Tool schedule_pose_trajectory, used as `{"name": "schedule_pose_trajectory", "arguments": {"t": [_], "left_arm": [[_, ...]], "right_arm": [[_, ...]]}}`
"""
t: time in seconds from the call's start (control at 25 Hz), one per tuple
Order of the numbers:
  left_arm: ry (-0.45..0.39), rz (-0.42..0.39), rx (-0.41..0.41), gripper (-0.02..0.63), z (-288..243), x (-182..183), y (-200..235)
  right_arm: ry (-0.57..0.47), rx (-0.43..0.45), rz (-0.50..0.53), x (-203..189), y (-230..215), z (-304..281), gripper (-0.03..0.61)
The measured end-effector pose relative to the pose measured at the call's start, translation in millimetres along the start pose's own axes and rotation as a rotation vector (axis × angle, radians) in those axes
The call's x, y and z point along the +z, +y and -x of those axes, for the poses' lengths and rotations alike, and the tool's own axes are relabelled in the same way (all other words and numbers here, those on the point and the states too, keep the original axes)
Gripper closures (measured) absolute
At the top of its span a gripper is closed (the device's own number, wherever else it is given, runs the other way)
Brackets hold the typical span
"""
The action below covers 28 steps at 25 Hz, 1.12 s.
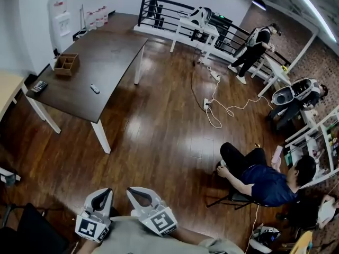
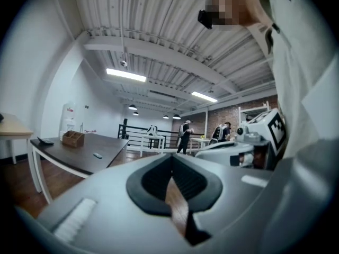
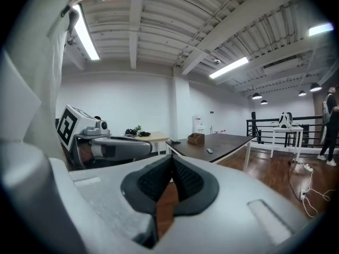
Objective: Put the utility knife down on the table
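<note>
Dark table across the wooden floor carries a small grey object, apparently the utility knife. It lies flat on the bare middle, with a wooden compartment box and a black keypad farther off. Left gripper and right gripper hang well apart from it, close against the person's body. Their pads are pressed together on nothing, presumably because the knife is already down. Only the gripper views show those closed pads; only the head view shows the seated person.
</note>
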<state>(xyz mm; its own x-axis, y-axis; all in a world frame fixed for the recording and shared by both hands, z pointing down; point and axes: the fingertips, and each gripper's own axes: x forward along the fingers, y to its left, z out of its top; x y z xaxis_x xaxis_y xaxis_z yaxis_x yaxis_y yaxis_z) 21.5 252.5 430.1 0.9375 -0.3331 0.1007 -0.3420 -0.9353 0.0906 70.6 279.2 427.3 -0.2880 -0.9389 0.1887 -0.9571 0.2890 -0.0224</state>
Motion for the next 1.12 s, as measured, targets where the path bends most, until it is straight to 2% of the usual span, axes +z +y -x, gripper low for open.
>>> {"name": "schedule_pose_trajectory", "arguments": {"t": [0.16, 0.32, 0.8, 1.12], "left_arm": [[-0.001, -0.014, -0.002, 0.615, 3.5, -1.6, -21.2], [-0.013, -0.025, 0.022, 0.615, 12.4, -2.9, -22.1], [-0.014, 0.056, 0.122, 0.615, 44.1, -24.1, -18.6], [-0.014, 0.07, 0.128, 0.615, 48.6, -27.7, -13.1]], "right_arm": [[-0.025, -0.014, -0.009, -3.7, 2.2, 24.7, 0.578], [-0.05, -0.021, 0.002, -5.7, 5.6, 30.6, 0.58], [-0.006, 0.011, -0.021, -22.2, 22.1, 32.9, 0.58], [0.001, 0.023, -0.016, -21.9, 28.1, 24.7, 0.58]]}}
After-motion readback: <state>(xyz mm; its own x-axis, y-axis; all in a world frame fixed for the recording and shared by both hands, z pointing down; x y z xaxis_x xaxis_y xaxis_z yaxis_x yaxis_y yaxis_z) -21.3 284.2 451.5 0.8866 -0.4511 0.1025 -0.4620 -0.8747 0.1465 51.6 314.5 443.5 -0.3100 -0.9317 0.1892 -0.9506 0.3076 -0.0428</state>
